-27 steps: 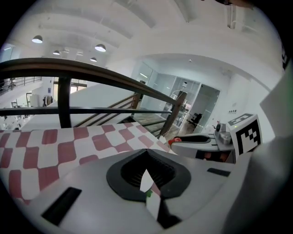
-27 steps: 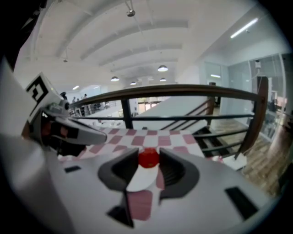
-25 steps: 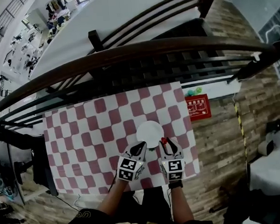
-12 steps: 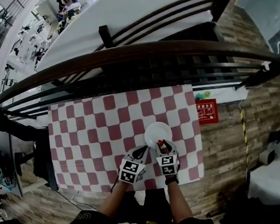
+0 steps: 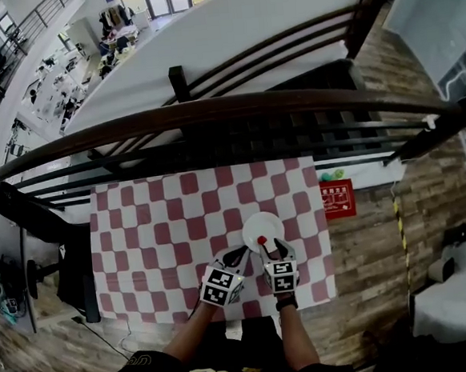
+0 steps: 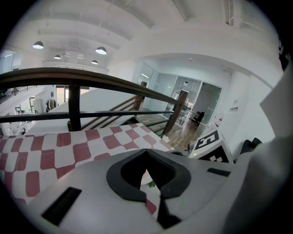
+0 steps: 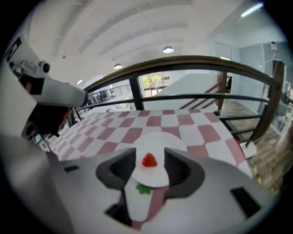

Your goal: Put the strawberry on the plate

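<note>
Down at the lower centre of the head view, the red-and-white checked cloth covers the worktop, and the white plate sits toward its right side. The strawberry is on the plate, on the part of it nearest the person, lower in the frame.

And the right claw is letting go! Its jaws are spreading wide, one on each side of the plate's near rim. In the right gripper view the strawberry stands dead centre between the two dark pads. There is clear white plate on either side of it, so neither pad touches the fruit. The berry lies just ahead of the claw's tips, resting on the plate on its own.

A small green scrap lies on the cloth just in front of the plate's near edge, lower in that frame, down in the gap between the jaws.

Over to the left claw. It sits just left of the right one, with its tips near the plate's lower-left rim. In the left gripper view the left claw has its tips brought together with nothing gripped. Only a sliver of cloth and plate shows through behind them.

Across the upper half of the head view runs a dark curved railing. A red sign lies on the wooden floor to the right of the worktop.
</note>
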Demonstrator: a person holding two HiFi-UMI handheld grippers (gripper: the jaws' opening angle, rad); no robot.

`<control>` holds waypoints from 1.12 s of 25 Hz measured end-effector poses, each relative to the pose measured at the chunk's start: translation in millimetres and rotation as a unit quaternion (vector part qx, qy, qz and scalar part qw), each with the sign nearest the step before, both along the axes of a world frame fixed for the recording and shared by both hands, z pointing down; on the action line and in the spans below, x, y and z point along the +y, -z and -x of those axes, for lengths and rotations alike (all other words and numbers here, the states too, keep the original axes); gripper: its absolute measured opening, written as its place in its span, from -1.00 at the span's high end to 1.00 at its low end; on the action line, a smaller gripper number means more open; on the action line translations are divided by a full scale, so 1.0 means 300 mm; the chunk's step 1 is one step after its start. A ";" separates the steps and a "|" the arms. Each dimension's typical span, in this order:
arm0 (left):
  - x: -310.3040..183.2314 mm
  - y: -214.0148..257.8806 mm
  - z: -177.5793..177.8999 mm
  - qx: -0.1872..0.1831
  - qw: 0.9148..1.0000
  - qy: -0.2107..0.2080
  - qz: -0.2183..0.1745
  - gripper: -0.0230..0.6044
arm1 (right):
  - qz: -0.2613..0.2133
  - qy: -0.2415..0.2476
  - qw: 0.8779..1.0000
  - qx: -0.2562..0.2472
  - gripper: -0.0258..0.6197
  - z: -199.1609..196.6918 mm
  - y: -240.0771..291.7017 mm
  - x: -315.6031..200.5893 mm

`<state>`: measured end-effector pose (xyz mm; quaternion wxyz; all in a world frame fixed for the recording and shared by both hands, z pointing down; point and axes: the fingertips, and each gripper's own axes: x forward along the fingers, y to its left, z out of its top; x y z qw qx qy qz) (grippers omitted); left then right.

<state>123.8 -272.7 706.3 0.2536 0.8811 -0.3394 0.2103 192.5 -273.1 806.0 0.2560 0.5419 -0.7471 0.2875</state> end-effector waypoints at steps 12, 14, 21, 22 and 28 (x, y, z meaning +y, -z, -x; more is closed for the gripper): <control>-0.025 0.505 -0.002 0.092 0.987 -0.005 -0.129 0.90 | -0.231 -0.056 0.971 -0.028 0.41 0.031 0.743 -0.006; -0.023 0.597 0.005 0.111 0.982 -0.007 -0.156 0.90 | -0.272 -0.062 0.960 -0.029 0.51 0.037 0.866 0.004; 0.037 0.819 0.070 0.142 0.964 -0.005 -0.225 0.90 | -0.350 -0.076 0.933 -0.045 0.86 0.103 1.139 0.127; 0.045 0.842 0.075 0.145 0.962 -0.006 -0.232 0.90 | -0.358 -0.079 0.929 -0.043 0.86 0.110 1.163 0.143; 0.094 0.877 0.103 0.159 0.956 -0.011 -0.246 0.90 | -0.374 -0.086 0.923 0.011 0.86 0.150 1.196 0.220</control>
